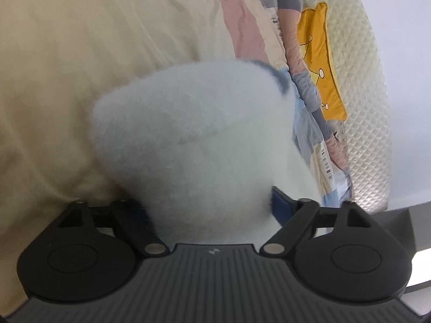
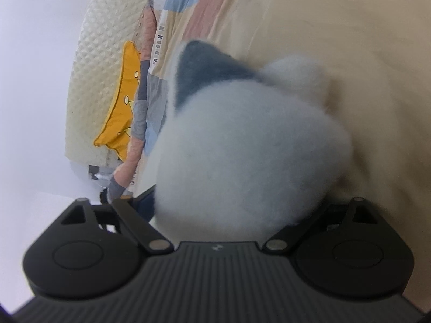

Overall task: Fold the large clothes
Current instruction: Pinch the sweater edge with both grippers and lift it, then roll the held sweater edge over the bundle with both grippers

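A fluffy white garment (image 1: pixel 188 134) with a grey-blue patch (image 1: pixel 280 78) is bunched up on the cream bed sheet (image 1: pixel 80 67). In the left wrist view it fills the space between the jaws of my left gripper (image 1: pixel 210 196), hiding the fingertips; only one blue finger (image 1: pixel 280 202) shows at the right. In the right wrist view the same white garment (image 2: pixel 242 140), with its grey-blue patch (image 2: pixel 204 67) on top, sits between the jaws of my right gripper (image 2: pixel 234 202). Both pairs of jaws stand wide. Whether the pads press on the cloth is hidden.
A patchwork quilt (image 1: pixel 242 27) (image 2: pixel 188 0) lies along the sheet's edge. Beside it a yellow pillow (image 1: pixel 320 62) (image 2: pixel 124 94) leans on a cream quilted headboard (image 1: pixel 358 94) (image 2: pixel 99 40). A pale wall stands behind.
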{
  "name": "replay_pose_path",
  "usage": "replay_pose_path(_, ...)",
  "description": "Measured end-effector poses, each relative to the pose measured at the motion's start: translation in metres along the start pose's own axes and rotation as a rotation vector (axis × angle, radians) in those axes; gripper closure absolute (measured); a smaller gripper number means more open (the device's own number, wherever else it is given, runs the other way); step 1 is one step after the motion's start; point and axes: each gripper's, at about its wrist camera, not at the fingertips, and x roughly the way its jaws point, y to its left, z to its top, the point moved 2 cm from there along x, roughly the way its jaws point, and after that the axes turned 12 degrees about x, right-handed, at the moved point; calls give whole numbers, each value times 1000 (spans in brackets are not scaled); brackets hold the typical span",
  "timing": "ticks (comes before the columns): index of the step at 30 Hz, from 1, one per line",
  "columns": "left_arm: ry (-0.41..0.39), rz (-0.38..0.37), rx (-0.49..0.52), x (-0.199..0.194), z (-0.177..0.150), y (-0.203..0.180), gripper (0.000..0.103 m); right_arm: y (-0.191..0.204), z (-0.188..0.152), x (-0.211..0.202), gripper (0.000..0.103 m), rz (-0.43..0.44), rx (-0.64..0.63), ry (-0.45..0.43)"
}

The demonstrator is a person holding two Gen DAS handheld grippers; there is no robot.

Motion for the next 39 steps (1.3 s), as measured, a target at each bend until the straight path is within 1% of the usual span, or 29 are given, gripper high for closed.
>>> replay_pose_path(1,-6,1,10,0,1,-1,23,-3,2,-2,18,-6,-12,1)
replay_pose_path(3,-15,4,28,-1,1,-1,31,-6,5,-5,28,-4,-17,1)
replay_pose_path(4,-20,4,37,-2,1,-2,33,-7,6,-6,30,-2,-16,2)
replay_pose_path(6,-31,3,60,-5,1,-4,41,-5,6,-8,42,-2,-37,0)
replay_pose_path(9,-52,-6,88,-12,2,-9,51,5,3,-15,50,11,-101,-14)
replay_pose_path(12,-62,-18,101,-20,3,-11,55,15,1,-22,53,41,-130,-17)
replay_pose_path(16,-71,-26,132,-32,1,-18,57,27,-3,-41,54,84,-189,-23)
replay_pose_path(20,-67,-45,167,-42,1,-32,58,43,-2,-61,54,133,-252,-34)
replay_pose_path(23,-59,-68,196,-47,1,-49,58,59,5,-70,54,166,-287,-48)
replay_pose_path(28,-47,-126,230,-42,9,-93,58,95,29,-82,54,234,-336,-88)
replay_pose_path(34,-57,-202,302,-24,26,-175,58,137,73,-93,54,332,-349,-147)
replay_pose_path(39,-65,-242,381,4,34,-248,58,164,118,-92,54,375,-338,-186)
